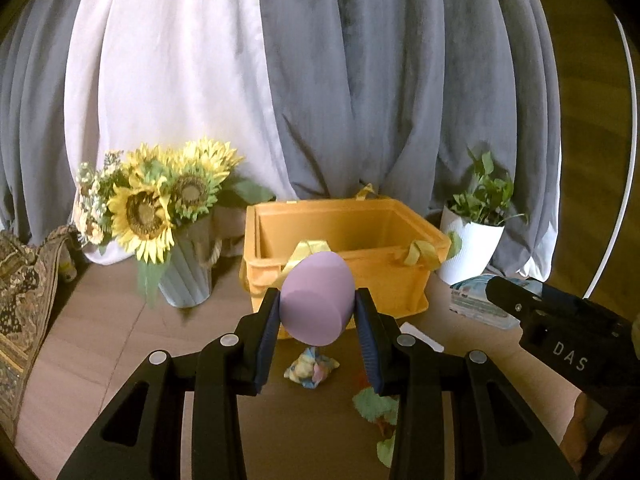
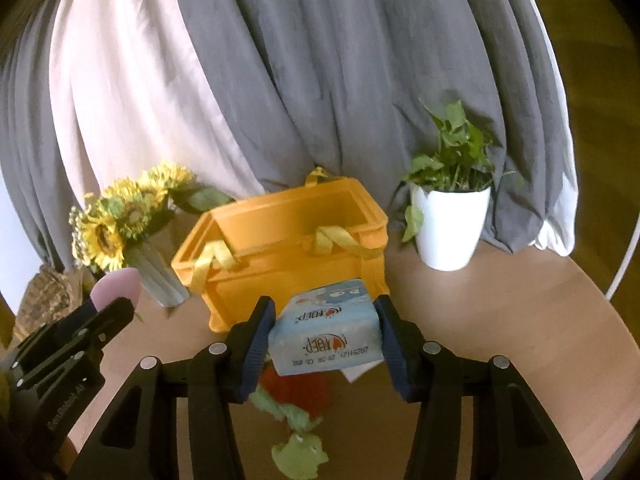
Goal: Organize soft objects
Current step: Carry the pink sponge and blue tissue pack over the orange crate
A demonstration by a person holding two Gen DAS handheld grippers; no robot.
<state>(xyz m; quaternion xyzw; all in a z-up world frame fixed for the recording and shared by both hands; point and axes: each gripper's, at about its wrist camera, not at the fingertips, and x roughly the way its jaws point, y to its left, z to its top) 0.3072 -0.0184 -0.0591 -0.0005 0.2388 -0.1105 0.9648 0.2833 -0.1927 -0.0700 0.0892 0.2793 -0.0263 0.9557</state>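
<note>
My left gripper (image 1: pixel 316 316) is shut on a purple egg-shaped sponge (image 1: pixel 316 300) and holds it in front of the yellow crate (image 1: pixel 400 280). My right gripper (image 2: pixel 326 334) is shut on a light-blue tissue pack (image 2: pixel 326 338), lifted above the table before the same crate (image 2: pixel 240 280). A pastel crumpled soft ball (image 1: pixel 312 368) lies on the table under the sponge. A green and red plush toy (image 2: pixel 298 404) lies below the right gripper; it also shows in the left wrist view (image 1: pixel 378 408). The sponge (image 2: pixel 114 286) and left gripper body show at left in the right wrist view.
A vase of sunflowers (image 1: pixel 160 216) stands left of the crate. A white pot with a green plant (image 2: pixel 450 224) stands to its right. Grey and white curtains (image 1: pixel 320 80) hang behind. A patterned cloth (image 1: pixel 20 300) lies at far left. White paper (image 2: pixel 360 372) lies on the table.
</note>
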